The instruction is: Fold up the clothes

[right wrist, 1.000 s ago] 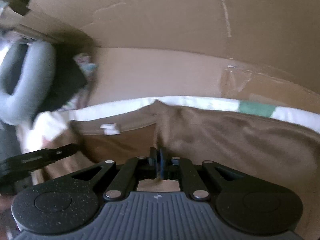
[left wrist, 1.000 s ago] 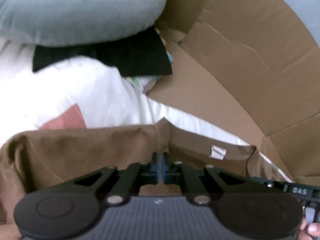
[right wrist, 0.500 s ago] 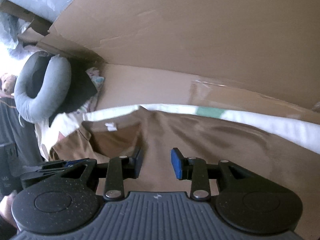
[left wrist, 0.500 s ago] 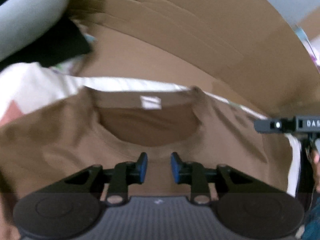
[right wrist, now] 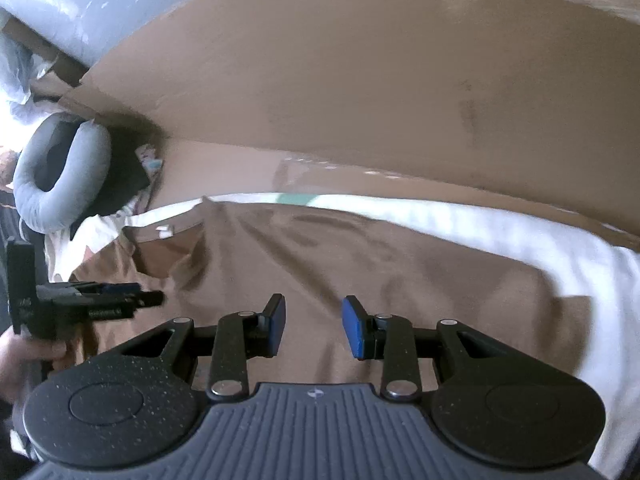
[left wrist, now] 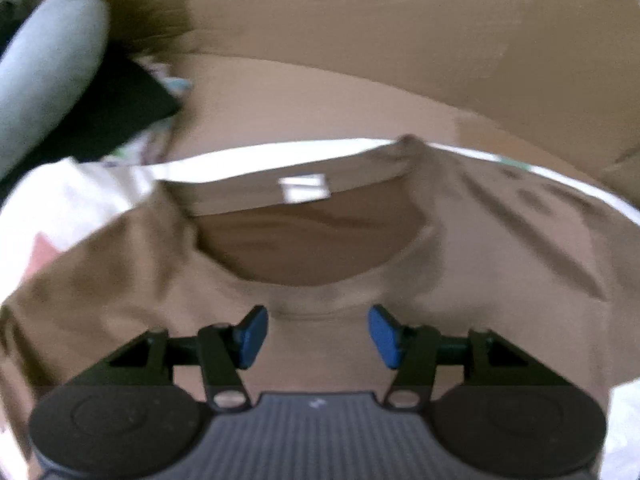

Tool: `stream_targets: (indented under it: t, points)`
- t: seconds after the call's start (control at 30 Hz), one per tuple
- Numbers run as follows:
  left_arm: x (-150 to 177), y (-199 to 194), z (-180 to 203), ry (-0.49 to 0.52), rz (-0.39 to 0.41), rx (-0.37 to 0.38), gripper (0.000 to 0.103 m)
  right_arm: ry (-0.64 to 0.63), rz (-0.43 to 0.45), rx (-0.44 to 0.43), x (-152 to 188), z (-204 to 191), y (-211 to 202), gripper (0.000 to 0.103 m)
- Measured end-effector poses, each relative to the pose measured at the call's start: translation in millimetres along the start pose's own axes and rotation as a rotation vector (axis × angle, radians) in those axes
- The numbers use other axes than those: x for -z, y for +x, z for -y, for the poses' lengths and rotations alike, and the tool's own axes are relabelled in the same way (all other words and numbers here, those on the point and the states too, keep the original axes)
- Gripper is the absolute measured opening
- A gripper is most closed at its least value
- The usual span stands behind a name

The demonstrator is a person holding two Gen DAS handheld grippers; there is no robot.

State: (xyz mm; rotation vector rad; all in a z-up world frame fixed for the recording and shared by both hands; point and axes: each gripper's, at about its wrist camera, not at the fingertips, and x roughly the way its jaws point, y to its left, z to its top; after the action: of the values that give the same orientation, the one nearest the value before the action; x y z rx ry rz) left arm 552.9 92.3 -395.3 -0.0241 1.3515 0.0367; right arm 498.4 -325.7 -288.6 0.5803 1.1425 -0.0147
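blue-padded fingers (left wrist: 251, 338) of the left gripper (left wrist: 318, 336) are spreading wider at this moment, with nothing pinched between them; they hang just above the front of the collar of the brown t-shirt (left wrist: 500, 280). fingers (right wrist: 276, 326) of the right gripper (right wrist: 314, 330) stand apart too, clamping nothing, over the shirt's body off to the right of the neck opening. the shirt lies spread flat, face up, on a white sheet (right wrist: 580, 264), its collar toward the far edge and a small white label (left wrist: 306, 188) showing inside the back of the neck. low wrinkles run across the cloth near the right shoulder. cardboard (right wrist: 360, 92) rises as a wall right behind the sheet. at far left a grey neck pillow (right wrist: 60, 184) rests on something black (left wrist: 120, 108), with a bit of patterned fabric beside it. in the right wrist view the left gripper shows at the left edge, held by a hand (right wrist: 20, 360), over the shirt's left side.
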Motion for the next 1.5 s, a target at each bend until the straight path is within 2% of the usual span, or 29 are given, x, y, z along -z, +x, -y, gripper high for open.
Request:
stream_targets:
  t: [0.13,0.27,0.57,0.83,1.03,1.27,1.5]
  points:
    - [-7,-17,-8,-0.016,0.007,-0.008,0.051,0.046,0.055,0.030,9,29,-26,0.035]
    - [-26,-46,0,0.027,0.027,-0.004,0.056,0.141,0.107,0.082,29,61,-42,0.038]
    - [-73,-95,49,0.146,0.111,0.039,0.061,0.143,0.155,0.155,48,103,-68,0.039]
    - [-89,-127,105,0.219,0.167,0.104,0.061,0.090,0.193,0.173,70,117,-89,0.039]
    - [-89,-132,149,0.231,0.176,0.164,0.061,0.091,0.214,0.176,71,131,-87,0.039]
    - [-74,-120,189,0.269,0.179,0.195,0.061,0.082,0.260,0.164,65,146,-72,0.039]
    - [-50,-94,205,0.263,0.196,0.248,0.061,0.077,0.337,0.120,66,158,-50,0.039]
